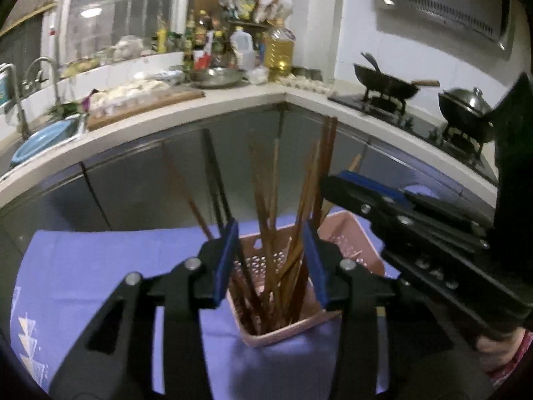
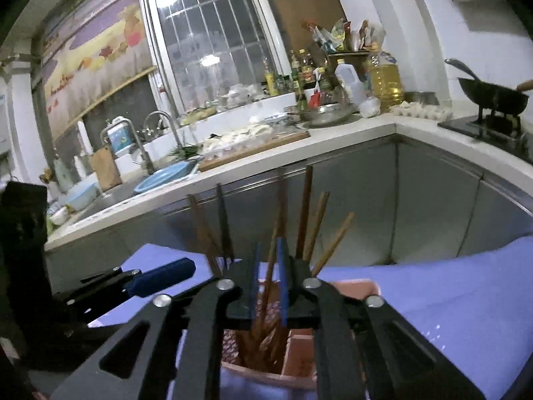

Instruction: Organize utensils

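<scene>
At the far left of the kitchen counter (image 1: pixel 233 106) a curved faucet (image 1: pixel 46 66) bends over the sink, where a blue plate (image 1: pixel 43 140) rests. Next along, a wooden cutting board (image 1: pixel 143 108) carries pale dumplings, then comes a steel bowl (image 1: pixel 216 78), a cluster of sauce bottles, a white jug (image 1: pixel 242 48) and a big bottle of yellow cooking oil (image 1: pixel 279 50) in the corner. Past the corner, a black wok (image 1: pixel 386 83) with a ladle sits on the stove, and a lidded pot (image 1: pixel 466 106) stands beside it.

Nearer to me, a purple cloth (image 1: pixel 100 266) is spread over a lower surface, and on it stands a pink perforated utensil basket (image 1: pixel 279 333) with two compartments. The near compartment is crammed with brown wooden chopsticks (image 1: pixel 266 233) and a dark pair, all leaning outward in a fan.

The left hand-held gripper (image 1: pixel 271 263) hangs just above that compartment with its blue pads set wide, the chopstick bundle rising between them and touching neither pad clearly. The right hand-held gripper (image 2: pixel 268 280) reaches in from the right, its pads drawn narrow around one chopstick in the fan; the blur keeps me from telling whether they actually pinch it. The splayed sticks crowd both grippers.
</scene>
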`<state>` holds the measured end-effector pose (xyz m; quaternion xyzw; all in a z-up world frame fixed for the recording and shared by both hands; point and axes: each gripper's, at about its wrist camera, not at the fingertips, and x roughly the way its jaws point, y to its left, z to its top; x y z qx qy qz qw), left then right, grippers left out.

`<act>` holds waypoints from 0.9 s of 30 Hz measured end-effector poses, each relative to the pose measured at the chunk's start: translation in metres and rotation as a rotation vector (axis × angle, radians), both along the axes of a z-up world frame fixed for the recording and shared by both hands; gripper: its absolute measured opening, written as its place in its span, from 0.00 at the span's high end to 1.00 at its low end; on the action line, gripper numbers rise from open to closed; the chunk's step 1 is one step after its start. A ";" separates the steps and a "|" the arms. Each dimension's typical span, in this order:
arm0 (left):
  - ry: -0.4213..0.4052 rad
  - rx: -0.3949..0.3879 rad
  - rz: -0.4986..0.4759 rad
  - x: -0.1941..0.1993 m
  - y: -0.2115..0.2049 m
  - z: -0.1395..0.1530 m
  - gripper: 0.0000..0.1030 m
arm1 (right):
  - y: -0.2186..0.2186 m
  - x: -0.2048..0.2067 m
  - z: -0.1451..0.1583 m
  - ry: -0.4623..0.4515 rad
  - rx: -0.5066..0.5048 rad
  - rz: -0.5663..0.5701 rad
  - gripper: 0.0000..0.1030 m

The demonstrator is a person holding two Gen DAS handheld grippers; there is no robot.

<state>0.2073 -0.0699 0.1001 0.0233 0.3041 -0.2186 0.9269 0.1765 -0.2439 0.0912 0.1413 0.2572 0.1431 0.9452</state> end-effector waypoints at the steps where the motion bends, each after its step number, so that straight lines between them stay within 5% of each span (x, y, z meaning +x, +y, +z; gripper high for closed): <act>1: -0.009 -0.019 0.002 -0.006 0.005 0.004 0.63 | -0.001 -0.007 0.004 -0.015 0.008 -0.006 0.72; 3: -0.039 -0.066 0.011 -0.023 0.019 0.017 0.62 | -0.007 -0.029 0.016 -0.070 0.030 -0.027 0.55; 8: -0.112 -0.124 0.036 -0.081 0.052 0.030 0.39 | -0.022 -0.090 0.023 -0.112 0.096 -0.038 0.47; 12: -0.087 -0.091 0.053 -0.127 0.064 0.006 0.34 | -0.025 -0.140 -0.016 0.004 0.154 -0.027 0.41; 20: 0.094 0.034 0.112 -0.187 0.050 -0.064 0.24 | -0.021 -0.225 -0.106 0.286 0.219 -0.060 0.41; 23: 0.117 0.112 0.133 -0.205 0.037 -0.081 0.10 | -0.025 -0.246 -0.119 0.342 0.236 -0.092 0.41; 27: 0.106 0.181 0.156 -0.224 0.025 -0.093 0.06 | -0.033 -0.265 -0.123 0.350 0.263 -0.114 0.41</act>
